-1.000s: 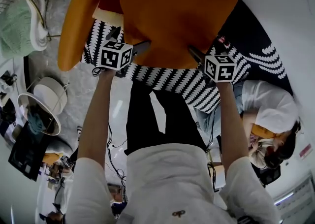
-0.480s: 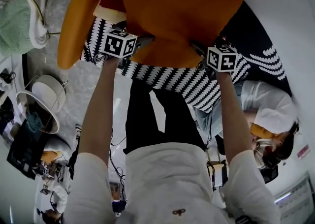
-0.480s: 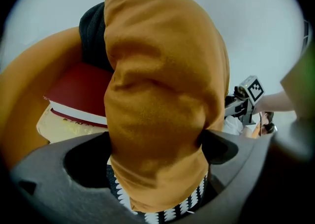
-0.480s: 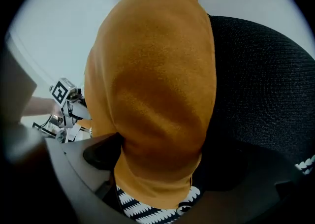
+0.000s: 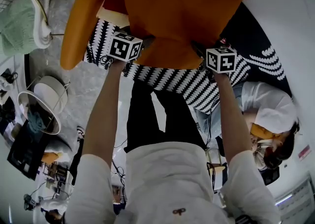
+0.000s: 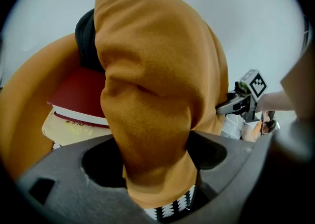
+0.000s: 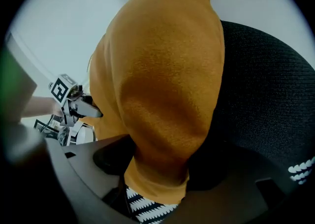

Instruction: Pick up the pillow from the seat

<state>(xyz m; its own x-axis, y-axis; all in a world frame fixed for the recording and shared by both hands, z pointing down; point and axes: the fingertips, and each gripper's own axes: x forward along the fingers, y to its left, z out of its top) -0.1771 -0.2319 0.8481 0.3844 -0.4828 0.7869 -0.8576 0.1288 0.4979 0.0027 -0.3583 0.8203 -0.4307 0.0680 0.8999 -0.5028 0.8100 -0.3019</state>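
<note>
An orange pillow [image 5: 177,16] lies on a seat with an orange shell [image 5: 81,21] and a black-and-white patterned cover [image 5: 187,82]. My left gripper [image 5: 145,42] is at the pillow's near left corner, my right gripper [image 5: 199,51] at its near right corner. In the left gripper view the jaws are closing, and the left gripper [image 6: 155,169] has the pillow [image 6: 152,80] pinched narrow between them. In the right gripper view the right gripper [image 7: 157,169] is closing too, squeezing the pillow [image 7: 167,85] the same way.
A red book [image 6: 81,92] lies on the seat behind the pillow. A black mesh surface [image 7: 266,105] is on the right. A green knit throw [image 5: 19,21] hangs over a wire chair, a round basket [image 5: 42,105] stands on the floor, and a person [image 5: 268,114] sits to the right.
The left gripper has moved right and in toward the pillow's corner. Both grippers' jaws have come in on the pillow's near edge.
</note>
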